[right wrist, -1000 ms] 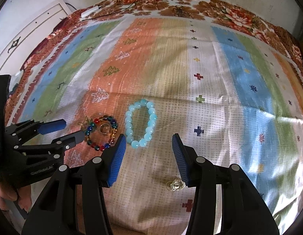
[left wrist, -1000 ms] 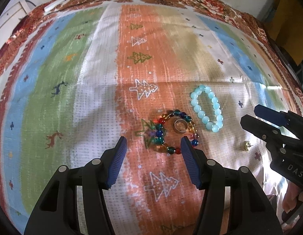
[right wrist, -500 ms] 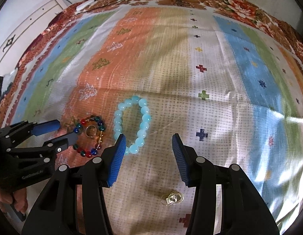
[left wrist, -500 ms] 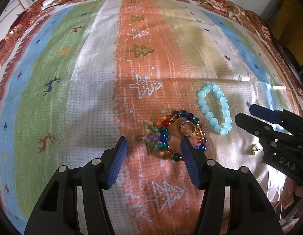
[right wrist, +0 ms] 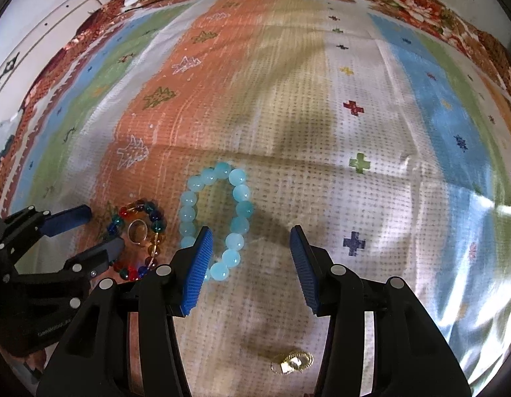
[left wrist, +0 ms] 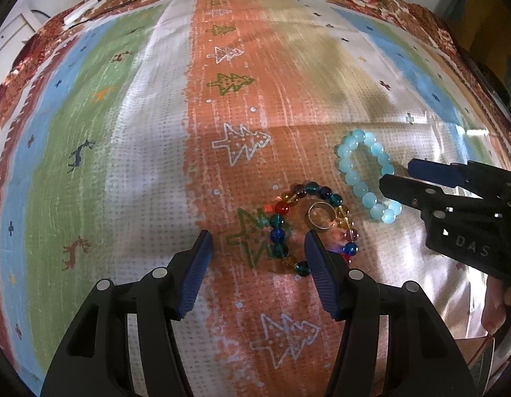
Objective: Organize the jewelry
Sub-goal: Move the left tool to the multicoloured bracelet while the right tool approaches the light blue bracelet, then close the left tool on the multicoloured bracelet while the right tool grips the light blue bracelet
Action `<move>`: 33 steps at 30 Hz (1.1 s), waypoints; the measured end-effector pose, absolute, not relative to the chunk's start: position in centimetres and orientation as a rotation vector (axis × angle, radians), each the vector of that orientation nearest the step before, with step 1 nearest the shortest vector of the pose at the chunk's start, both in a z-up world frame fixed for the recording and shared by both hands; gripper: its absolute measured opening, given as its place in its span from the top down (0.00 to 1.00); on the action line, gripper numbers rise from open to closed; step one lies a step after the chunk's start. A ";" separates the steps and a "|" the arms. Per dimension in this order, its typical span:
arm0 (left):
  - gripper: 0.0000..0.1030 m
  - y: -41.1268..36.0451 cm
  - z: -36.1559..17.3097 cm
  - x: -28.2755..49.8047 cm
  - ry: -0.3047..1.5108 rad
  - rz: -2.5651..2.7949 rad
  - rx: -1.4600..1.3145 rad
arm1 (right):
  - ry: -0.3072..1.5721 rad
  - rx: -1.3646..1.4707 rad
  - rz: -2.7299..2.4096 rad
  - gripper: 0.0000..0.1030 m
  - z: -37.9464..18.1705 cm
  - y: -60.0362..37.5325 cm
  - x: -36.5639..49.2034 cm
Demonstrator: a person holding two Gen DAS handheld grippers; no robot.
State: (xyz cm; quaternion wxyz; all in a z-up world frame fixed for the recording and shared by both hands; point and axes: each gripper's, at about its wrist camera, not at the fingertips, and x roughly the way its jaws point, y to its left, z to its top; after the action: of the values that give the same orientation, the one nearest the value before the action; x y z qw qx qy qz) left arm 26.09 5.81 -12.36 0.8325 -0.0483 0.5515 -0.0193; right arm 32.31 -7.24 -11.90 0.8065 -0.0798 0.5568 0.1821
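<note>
step: grabbing bracelets | left gripper [left wrist: 257, 248] and right gripper [right wrist: 248, 248] both gaping, empty | tip: we straddle the aqua bracelet [right wrist: 215, 218] at 11 o'clock, avoid the ring [right wrist: 137, 230]

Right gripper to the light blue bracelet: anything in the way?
Nothing visible. The right gripper hangs open over the light blue bracelet, only bare cloth between. The left gripper sits apart, at the multicolored bracelet.

Glossy glass-like multicoloured bead bracelet [left wrist: 300, 228], milky smooth aqua bead bracelet [right wrist: 219, 221], shiny metal ring [left wrist: 319, 215], coarse woven matt cloth [left wrist: 139, 165]
</note>
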 end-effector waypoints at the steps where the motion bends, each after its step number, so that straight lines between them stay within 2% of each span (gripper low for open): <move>1: 0.45 5.8 -12.4 26.1 1.169 -0.042 -0.104 | 1.190 -0.180 0.391 0.53 -12.0 -7.1 32.4; 9: 0.46 5.3 -12.6 26.0 1.172 -0.037 -0.042 | 1.173 -0.217 0.399 0.53 -12.3 -6.9 32.3; 11: 0.52 5.4 -12.6 25.9 1.173 -0.024 -0.035 | 1.167 -0.249 0.387 0.58 -12.3 -6.7 32.1; 14: 0.65 6.0 -12.5 25.8 1.172 -0.007 -0.032 | 1.165 -0.258 0.375 0.77 -12.4 -7.1 32.0; 15: 0.72 6.1 -12.5 25.8 1.169 -0.004 -0.031 | 1.169 -0.251 0.372 0.87 -12.4 -7.3 32.1; 16: 0.87 6.4 -12.4 25.8 1.163 -0.002 -0.037 | 1.171 -0.249 0.369 0.88 -12.3 -7.5 32.1; 17: 0.90 6.5 -12.4 25.8 1.161 0.002 -0.045 | 1.169 -0.250 0.371 0.88 -12.3 -7.5 32.0; 33: 0.91 7.3 -9.5 24.9 1.074 -0.048 -0.161 | 1.129 -0.262 0.375 0.88 -10.5 -8.2 30.2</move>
State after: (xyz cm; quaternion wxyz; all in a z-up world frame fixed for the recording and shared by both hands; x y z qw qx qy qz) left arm 24.86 7.33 -9.53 0.8558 -0.0765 0.5111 -0.0228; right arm 30.17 -8.20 -10.53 0.8203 -0.1232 0.5301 0.1759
